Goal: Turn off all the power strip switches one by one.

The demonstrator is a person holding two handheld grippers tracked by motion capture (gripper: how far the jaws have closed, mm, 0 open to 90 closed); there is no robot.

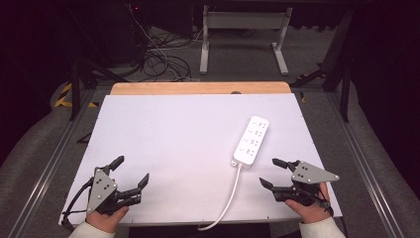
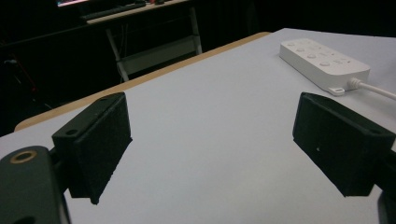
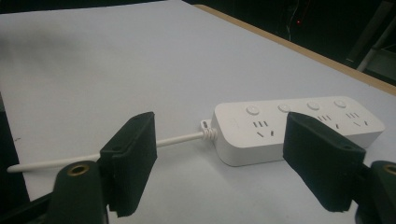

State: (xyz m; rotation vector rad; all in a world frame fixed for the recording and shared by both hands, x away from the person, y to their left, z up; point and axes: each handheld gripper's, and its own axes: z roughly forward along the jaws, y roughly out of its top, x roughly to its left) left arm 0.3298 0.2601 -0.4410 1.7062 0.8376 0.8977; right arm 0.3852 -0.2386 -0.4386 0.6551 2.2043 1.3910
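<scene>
A white power strip (image 1: pixel 251 140) with several sockets lies flat on the right half of the white tabletop (image 1: pixel 173 134). Its white cable (image 1: pixel 230 196) runs from its near end toward the front edge of the table. My right gripper (image 1: pixel 269 172) rests near the front right corner, just right of the cable, with its jaws open and empty. In the right gripper view the power strip (image 3: pixel 289 128) and cable (image 3: pixel 93 151) lie just beyond the open gripper (image 3: pixel 219 140). My left gripper (image 1: pixel 132 169) sits at the front left, open and empty. In the left gripper view its open jaws (image 2: pixel 212 130) frame bare table, with the power strip (image 2: pixel 322 58) far off to the right.
A wooden strip (image 1: pixel 198 88) borders the table's far edge. Behind it stand a white desk frame (image 1: pixel 242 34) and tangled floor cables (image 1: pixel 158 59). Metal rails (image 1: pixel 54 153) run along both sides of the table.
</scene>
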